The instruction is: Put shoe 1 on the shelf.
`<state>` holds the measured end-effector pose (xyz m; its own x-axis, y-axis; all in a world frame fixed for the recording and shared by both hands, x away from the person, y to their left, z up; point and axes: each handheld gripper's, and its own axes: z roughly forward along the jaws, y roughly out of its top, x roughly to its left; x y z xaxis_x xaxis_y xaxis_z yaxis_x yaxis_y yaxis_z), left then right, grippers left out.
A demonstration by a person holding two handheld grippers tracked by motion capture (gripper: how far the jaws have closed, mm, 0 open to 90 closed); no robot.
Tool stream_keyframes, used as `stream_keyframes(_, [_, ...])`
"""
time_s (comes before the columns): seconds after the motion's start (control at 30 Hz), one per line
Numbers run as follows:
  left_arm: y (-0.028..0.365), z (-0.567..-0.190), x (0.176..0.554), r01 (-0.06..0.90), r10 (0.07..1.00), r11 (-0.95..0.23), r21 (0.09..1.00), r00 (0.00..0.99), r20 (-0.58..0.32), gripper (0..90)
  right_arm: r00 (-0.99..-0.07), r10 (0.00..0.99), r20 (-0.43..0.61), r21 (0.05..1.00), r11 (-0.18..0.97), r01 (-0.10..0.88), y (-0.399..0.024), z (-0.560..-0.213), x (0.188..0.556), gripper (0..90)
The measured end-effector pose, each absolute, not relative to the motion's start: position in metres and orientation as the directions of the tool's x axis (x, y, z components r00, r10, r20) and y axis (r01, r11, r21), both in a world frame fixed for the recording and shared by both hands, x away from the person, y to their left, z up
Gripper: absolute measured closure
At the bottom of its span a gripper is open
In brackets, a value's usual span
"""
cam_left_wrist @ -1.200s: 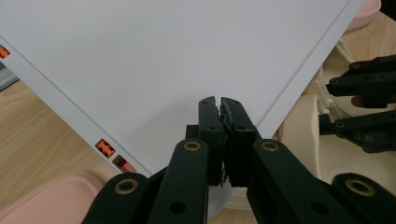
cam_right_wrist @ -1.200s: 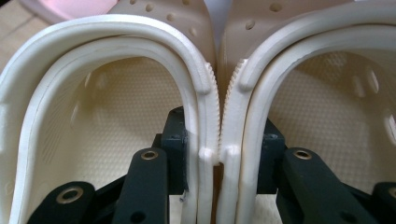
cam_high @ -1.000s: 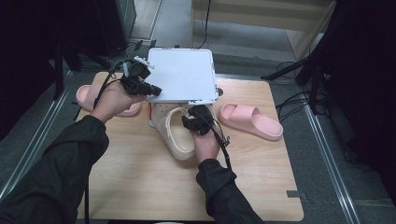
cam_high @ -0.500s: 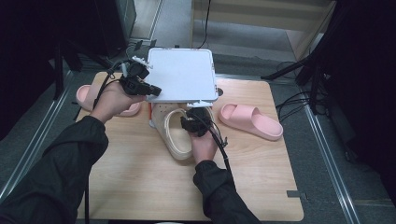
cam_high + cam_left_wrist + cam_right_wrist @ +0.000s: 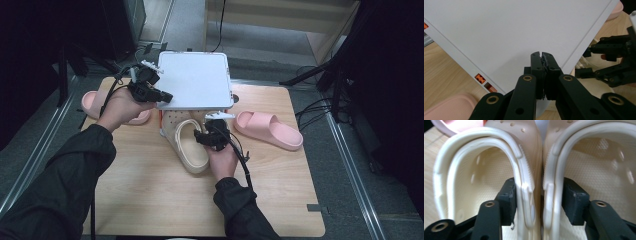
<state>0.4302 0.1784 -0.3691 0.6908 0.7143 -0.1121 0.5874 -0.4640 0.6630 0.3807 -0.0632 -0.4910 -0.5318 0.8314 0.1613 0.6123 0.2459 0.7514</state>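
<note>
Light wooden tabletop [image 5: 140, 200] fills the middle of the high view, with dark surroundings and a grey floor at the frame's edges. At upper centre sits a flat white square box lid [image 5: 195, 80], raised on one side. The left gripper [image 5: 162, 95], at upper left of centre, has its jaws pressed together on the lid's near corner; in the left gripper view the black jaws [image 5: 541, 56] meet tightly on the white panel's edge [image 5: 506, 30].

Just below the lid lie two cream perforated foam clogs [image 5: 187, 142], side by side and touching. The right gripper [image 5: 207, 137], at centre frame, reaches into them: in the right gripper view one jaw stands inside each clog, with the two adjoining inner walls [image 5: 537, 187] between them. Its jaws have just been opening, and the pads now stand slightly off the walls.

A pink foam slide sandal [image 5: 270, 130] lies right of the clogs, another pink slide [image 5: 92, 102] at far left, partly behind the left hand.
</note>
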Motion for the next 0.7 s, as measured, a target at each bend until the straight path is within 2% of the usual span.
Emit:
stream_keyframes(0.13, [0.178,-0.369,0.430,0.591,0.716,-0.463,0.661,0.689,-0.114,87.8,-0.548,0.816,0.181,0.752,0.244,0.613,-0.075,-0.483,0.371,48.6])
stream_keyframes(0.37, [0.178,-0.369,0.430,0.593,0.718,-0.459,0.661,0.686,-0.117,87.8,-0.591,0.795,0.138,0.759,0.299,0.578,-0.093,-0.470,0.346,48.6])
stream_keyframes(0.53, [0.178,-0.369,0.430,0.598,0.722,-0.454,0.660,0.681,-0.121,87.8,-0.625,0.770,0.127,0.764,0.326,0.557,-0.102,-0.465,0.326,53.9])
stream_keyframes(0.6, [0.178,-0.369,0.430,0.597,0.721,-0.456,0.661,0.683,-0.119,87.8,-0.649,0.752,0.114,0.768,0.348,0.537,-0.104,-0.465,0.316,58.6])
stream_keyframes(0.7, [0.178,-0.369,0.430,0.597,0.720,-0.457,0.659,0.683,-0.119,87.8,-0.681,0.726,0.102,0.766,0.379,0.519,-0.105,-0.469,0.304,58.7])
